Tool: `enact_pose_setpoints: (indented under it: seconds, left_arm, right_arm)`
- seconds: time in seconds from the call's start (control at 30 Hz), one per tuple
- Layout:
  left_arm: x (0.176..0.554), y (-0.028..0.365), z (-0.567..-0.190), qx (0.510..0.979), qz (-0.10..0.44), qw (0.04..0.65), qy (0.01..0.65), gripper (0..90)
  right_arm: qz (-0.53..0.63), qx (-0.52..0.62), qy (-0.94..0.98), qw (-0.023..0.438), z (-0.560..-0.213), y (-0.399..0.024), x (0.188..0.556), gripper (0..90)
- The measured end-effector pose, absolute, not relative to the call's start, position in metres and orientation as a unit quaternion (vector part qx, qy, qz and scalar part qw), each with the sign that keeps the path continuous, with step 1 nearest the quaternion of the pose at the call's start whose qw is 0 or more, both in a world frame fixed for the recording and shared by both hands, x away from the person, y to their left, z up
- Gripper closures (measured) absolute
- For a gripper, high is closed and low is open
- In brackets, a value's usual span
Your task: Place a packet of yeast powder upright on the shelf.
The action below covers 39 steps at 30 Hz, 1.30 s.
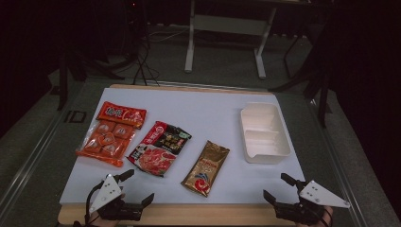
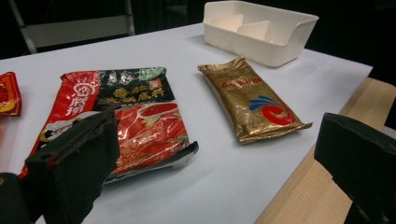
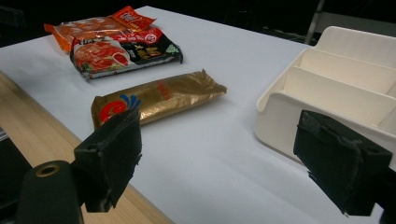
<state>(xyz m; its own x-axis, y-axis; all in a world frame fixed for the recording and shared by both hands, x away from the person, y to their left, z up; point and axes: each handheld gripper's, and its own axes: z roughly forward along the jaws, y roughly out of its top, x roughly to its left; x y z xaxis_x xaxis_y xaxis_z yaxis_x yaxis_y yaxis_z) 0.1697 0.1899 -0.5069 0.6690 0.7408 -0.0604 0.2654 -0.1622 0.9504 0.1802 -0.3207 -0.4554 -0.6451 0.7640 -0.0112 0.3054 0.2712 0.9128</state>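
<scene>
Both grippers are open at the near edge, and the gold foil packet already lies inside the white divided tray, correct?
Not quite: the gold foil packet lies on the white sheet, apart from the white divided tray, as the high view shows. Left gripper and right gripper are open at the near edge.

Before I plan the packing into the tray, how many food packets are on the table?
3: an orange packet at the left, a red-and-black packet beside it, a gold packet nearer the white tray.

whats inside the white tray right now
Nothing visible: the white tray looks empty, with only its own dividers splitting it into compartments. In the right gripper view its near wall hides part of the closest compartment's floor, but the high view shows that compartment bare too.
</scene>
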Motion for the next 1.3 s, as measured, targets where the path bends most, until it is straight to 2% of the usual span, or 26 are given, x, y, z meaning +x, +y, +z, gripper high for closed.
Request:
enact_pose_setpoints:
  seconds: [0.23, 0.57, 0.77, 1.0, 1.07, 1.2, 1.3]
  left_arm:
    - [0.17, 0.189, -0.507, 0.73, 0.217, 0.548, 0.345, 0.5]
    - [0.167, 0.185, -0.504, 0.733, 0.212, 0.546, 0.346, 0.5]
    - [0.164, 0.184, -0.504, 0.731, 0.214, 0.547, 0.346, 0.5]
    - [0.161, 0.19, -0.506, 0.729, 0.216, 0.543, 0.357, 0.5]
    - [0.16, 0.191, -0.505, 0.725, 0.22, 0.547, 0.357, 0.5]
    - [0.16, 0.191, -0.505, 0.723, 0.216, 0.55, 0.356, 0.5]
    - [0.16, 0.191, -0.506, 0.727, 0.213, 0.547, 0.356, 0.5]
  right_arm:
    - [0.491, 0.359, 0.769, 0.2, -0.454, -0.318, 0.179, 13.4]
    - [0.486, 0.332, 0.786, 0.191, -0.454, -0.31, 0.18, 12.7]
    - [0.48, 0.336, 0.787, 0.195, -0.456, -0.308, 0.184, 14.3]
    - [0.491, 0.332, 0.779, 0.204, -0.439, -0.303, 0.184, 11.3]
    - [0.483, 0.324, 0.779, 0.235, -0.431, -0.301, 0.184, 11.3]
    - [0.497, 0.317, 0.778, 0.22, -0.415, -0.298, 0.192, 11.0]
    - [0.495, 0.313, 0.779, 0.225, -0.411, -0.295, 0.195, 11.0]
